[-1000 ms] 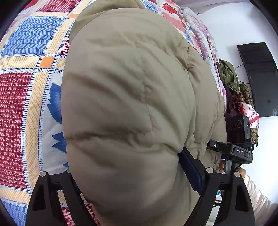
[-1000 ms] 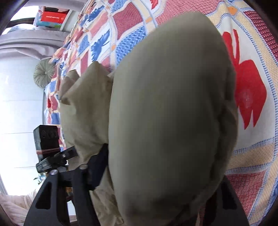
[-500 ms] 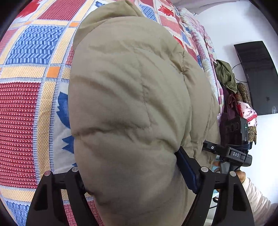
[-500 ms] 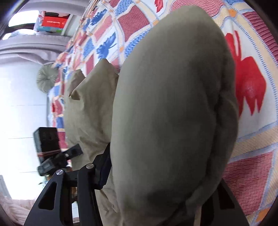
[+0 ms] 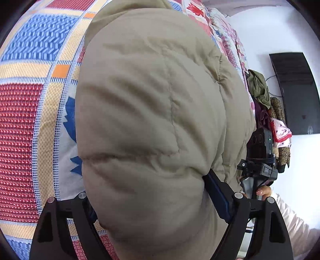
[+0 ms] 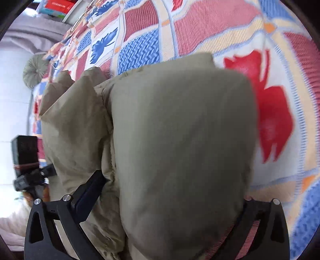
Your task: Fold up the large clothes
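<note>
A puffy khaki padded jacket [image 5: 148, 120] fills most of the left wrist view, bulging between the fingers of my left gripper [image 5: 152, 202], which is shut on its edge. In the right wrist view the same jacket [image 6: 180, 150] bulges between the fingers of my right gripper [image 6: 172, 202], which is shut on it. The jacket hangs just above the patchwork bedspread [image 5: 24, 124]. Each gripper shows in the other's view: the right one [image 5: 260, 172], the left one [image 6: 30, 176]. All fingertips are hidden by cloth.
The bedspread [image 6: 276, 112] has red, blue and yellow squares. A pile of clothes [image 5: 268, 112] and a dark wall-mounted screen [image 5: 296, 92] lie beyond the bed's edge. A round cushion [image 6: 34, 70] and boxes [image 6: 56, 8] sit at the bed's far end.
The right gripper has swung so the jacket's bulk sits lower and more bedspread shows above it. The left view has barely changed; the jacket stays gripped.
</note>
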`<state>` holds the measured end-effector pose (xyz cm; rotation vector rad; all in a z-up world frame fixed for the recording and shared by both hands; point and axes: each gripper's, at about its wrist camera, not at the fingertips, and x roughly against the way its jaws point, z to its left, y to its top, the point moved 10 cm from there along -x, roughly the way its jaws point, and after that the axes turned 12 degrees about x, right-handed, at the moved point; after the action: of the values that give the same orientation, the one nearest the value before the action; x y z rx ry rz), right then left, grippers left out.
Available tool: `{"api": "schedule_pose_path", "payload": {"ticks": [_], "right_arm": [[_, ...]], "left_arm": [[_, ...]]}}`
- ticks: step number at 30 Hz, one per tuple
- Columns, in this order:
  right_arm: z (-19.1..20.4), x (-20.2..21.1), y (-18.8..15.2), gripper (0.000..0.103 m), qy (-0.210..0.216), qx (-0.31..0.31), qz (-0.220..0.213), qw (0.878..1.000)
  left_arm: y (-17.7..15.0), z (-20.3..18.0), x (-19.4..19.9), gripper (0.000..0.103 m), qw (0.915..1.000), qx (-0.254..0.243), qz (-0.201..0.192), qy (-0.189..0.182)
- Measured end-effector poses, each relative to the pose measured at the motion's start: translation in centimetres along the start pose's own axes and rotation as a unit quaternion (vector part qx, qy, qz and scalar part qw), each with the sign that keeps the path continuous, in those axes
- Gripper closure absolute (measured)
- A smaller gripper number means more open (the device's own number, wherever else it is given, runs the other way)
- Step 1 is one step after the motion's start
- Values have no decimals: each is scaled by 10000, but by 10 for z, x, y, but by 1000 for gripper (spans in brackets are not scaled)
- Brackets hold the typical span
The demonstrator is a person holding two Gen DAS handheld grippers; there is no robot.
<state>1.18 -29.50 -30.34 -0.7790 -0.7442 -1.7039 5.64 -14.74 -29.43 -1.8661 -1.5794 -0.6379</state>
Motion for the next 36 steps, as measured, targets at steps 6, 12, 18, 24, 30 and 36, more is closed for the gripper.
{"api": "schedule_pose_path", "payload": {"ticks": [6,12,18,24,30,36], "right_arm": [[11,-4,-3,3,516,-444,-218,9974],[34,10,-3,43,1000,-690,-439,9916],[90,12,22,44,1197,-302,-656,9902],[153,-18,78,44,1290,174,-728,9888],[198,-62,140,44,1236,702,-770,9868],[192,-128,158,44,571,638,-584,9946]], "left_arm": [[-2,-9,14,23,9997,-147,-171,-23],[12,-29,57,24,9981,-217,-384,-434],[60,-29,124,24,9933,-396,-1012,-393],[126,0,185,24,9859,-413,-1618,-146],[188,59,212,24,9784,-268,-2037,243],[210,125,189,14,9768,200,-2043,613]]}}
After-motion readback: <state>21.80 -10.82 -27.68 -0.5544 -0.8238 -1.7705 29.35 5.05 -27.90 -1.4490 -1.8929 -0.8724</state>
